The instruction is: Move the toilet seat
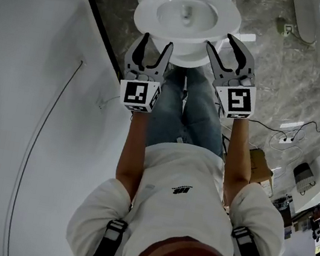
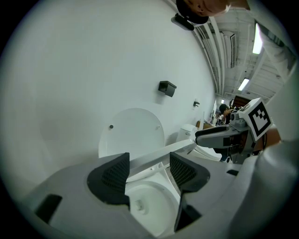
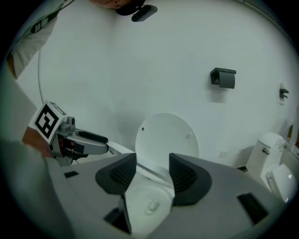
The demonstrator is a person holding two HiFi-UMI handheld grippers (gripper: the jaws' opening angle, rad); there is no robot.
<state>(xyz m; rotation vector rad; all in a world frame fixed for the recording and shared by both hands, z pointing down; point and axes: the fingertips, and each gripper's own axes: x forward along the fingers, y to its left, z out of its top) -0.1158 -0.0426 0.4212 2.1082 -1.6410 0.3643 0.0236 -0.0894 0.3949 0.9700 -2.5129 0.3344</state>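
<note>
head view: the toilet seat [image 1: 145,12] rings the bowl [image 1: 188,53] at top centre, the left gripper [image 1: 156,42] and right gripper [image 1: 222,46] at its front rim, jaws spread. left gripper view: its thin white edge crosses mid-frame between wide pads that don't pinch it, lid [image 2: 133,128] upright behind. right gripper view: likewise open around the rim; likely stiff, light, slick plastic on a rear hinge, best held at the front rim either side of centre.

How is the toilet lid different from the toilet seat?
The lid stands upright by the wall; the seat is tilted, raised off the bowl. The lid shows a full rounded face; the seat shows as a thin strip. Both are white.
</note>
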